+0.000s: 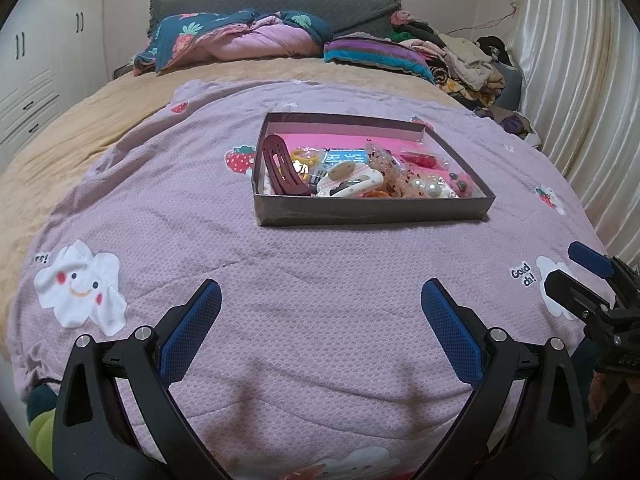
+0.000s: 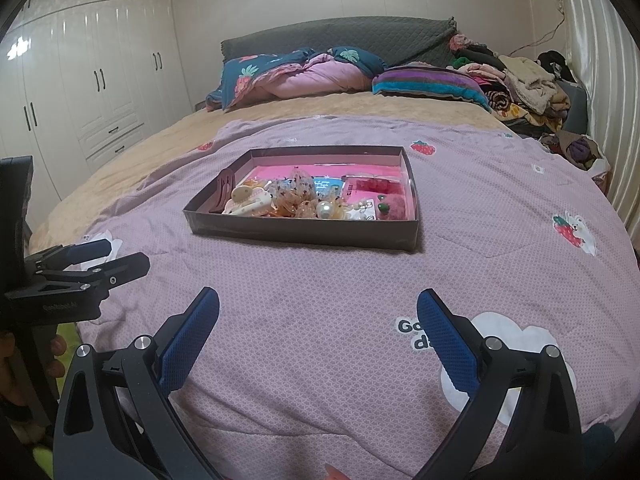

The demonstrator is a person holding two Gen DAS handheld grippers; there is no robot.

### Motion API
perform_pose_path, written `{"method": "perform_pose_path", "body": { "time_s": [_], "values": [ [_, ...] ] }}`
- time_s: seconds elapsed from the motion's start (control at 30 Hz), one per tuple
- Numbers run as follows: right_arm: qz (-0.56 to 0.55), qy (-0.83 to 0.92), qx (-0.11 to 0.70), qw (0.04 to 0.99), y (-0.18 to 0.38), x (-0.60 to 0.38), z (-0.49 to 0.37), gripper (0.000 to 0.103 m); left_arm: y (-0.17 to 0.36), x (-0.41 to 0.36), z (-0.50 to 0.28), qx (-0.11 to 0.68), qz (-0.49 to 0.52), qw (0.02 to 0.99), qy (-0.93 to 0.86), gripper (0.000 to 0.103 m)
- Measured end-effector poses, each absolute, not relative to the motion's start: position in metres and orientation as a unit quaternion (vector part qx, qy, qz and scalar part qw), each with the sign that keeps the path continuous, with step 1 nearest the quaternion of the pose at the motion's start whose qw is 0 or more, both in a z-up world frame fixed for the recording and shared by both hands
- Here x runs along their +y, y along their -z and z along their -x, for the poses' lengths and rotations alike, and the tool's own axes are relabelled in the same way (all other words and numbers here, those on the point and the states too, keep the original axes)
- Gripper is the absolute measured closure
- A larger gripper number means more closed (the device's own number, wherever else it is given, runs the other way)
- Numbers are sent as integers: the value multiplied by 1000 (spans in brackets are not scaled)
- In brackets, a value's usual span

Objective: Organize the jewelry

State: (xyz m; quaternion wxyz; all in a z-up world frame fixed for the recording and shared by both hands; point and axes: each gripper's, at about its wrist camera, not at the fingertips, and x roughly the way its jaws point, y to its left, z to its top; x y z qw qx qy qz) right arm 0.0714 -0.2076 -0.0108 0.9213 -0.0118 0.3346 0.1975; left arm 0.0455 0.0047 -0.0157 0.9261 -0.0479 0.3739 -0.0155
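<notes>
Wide bed (image 1: 100, 128) filling both views, tan blanket beneath, lilac quilt (image 1: 304, 264) with strawberry and cloud prints spread over the near half. White wardrobe (image 2: 92, 76) along the far left wall, pale curtain (image 1: 576, 92) down the right side. Grey headboard (image 1: 276, 0) at the far end, with a rumpled navy-and-pink duvet (image 1: 240, 40), a striped blanket (image 1: 376, 56) and a heap of clothes (image 1: 468, 64) piled before it. Shallow dark tray (image 1: 372, 208) with a pink floor, resting flat on the quilt around the middle of the bed, well ahead of both pairs of tongs. Crowded inside the tray's near part: a maroon hair clip (image 1: 282, 166) leaning at the left wall, a cream claw clip (image 1: 352, 184) beside it, a yellow ring-shaped piece (image 1: 304, 157) behind, sheer speckled scrunchies (image 2: 300, 192) in the middle, pearl beads (image 1: 430, 188), a red piece (image 1: 418, 159) toward the far right, small green-and-grey studs (image 1: 460, 184) in the near right corner. Left tongs (image 1: 320, 308) spread wide above bare quilt, blue pads apart, nothing between them. Right tongs (image 2: 318, 312) likewise spread wide, holding nothing, over the quilt near a cloud print. Part of a hand (image 2: 16, 376) visible at the left edge of the right wrist view, gripping the left handle.
</notes>
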Motion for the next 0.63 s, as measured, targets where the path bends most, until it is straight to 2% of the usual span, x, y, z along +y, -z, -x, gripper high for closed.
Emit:
{"method": "perform_pose_path", "body": {
  "time_s": [0.4, 0.57, 0.63],
  "values": [
    [-1, -190, 337, 922, 11, -216, -77, 4, 16, 9, -47, 384, 54, 922, 5, 9],
    [-52, -170, 349, 920, 9, -258, -112, 4, 15, 61, -73, 390, 93, 914, -63, 9],
    [-70, -145, 371, 914, 15, -295, -146, 4, -1, 112, -84, 371, 104, 915, -122, 9]
  ]
}}
